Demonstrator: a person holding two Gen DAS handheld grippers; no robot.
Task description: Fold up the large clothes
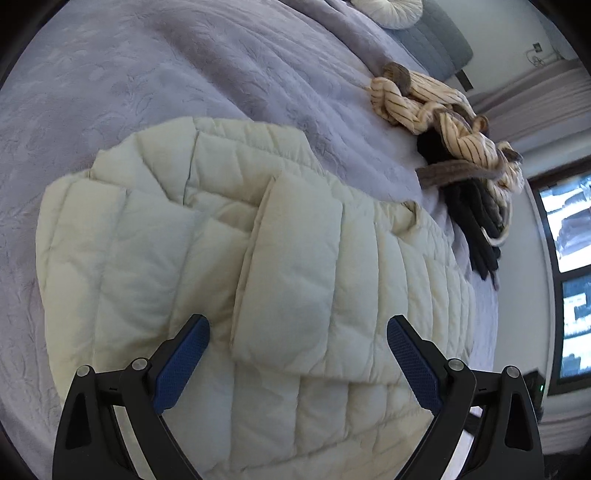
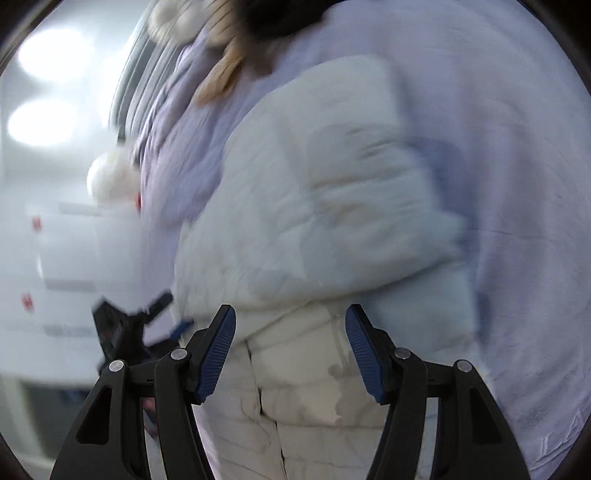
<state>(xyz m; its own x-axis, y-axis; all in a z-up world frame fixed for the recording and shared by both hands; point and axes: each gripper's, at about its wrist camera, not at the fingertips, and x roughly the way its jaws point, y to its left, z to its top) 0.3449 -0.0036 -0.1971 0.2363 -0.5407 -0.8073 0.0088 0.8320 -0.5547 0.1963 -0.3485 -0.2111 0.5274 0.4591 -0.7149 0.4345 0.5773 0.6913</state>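
Note:
A cream quilted puffer jacket [image 1: 229, 258] lies partly folded on the lilac bedspread [image 1: 155, 74], one sleeve laid across its body. My left gripper [image 1: 298, 332] is open and hovers just above the jacket's near part, holding nothing. In the right wrist view the same jacket [image 2: 314, 206] is blurred by motion. My right gripper [image 2: 291, 328] is open over the jacket's near edge, holding nothing. The left gripper [image 2: 136, 325] shows as a dark blurred shape at the left of that view.
A heap of striped cream, brown and black clothes [image 1: 454, 125] lies at the bed's far right edge. A round white cushion [image 1: 388, 11] and a grey pillow [image 1: 439, 40] sit at the head. A window [image 1: 569, 277] is at right. White drawers [image 2: 74, 258] stand beside the bed.

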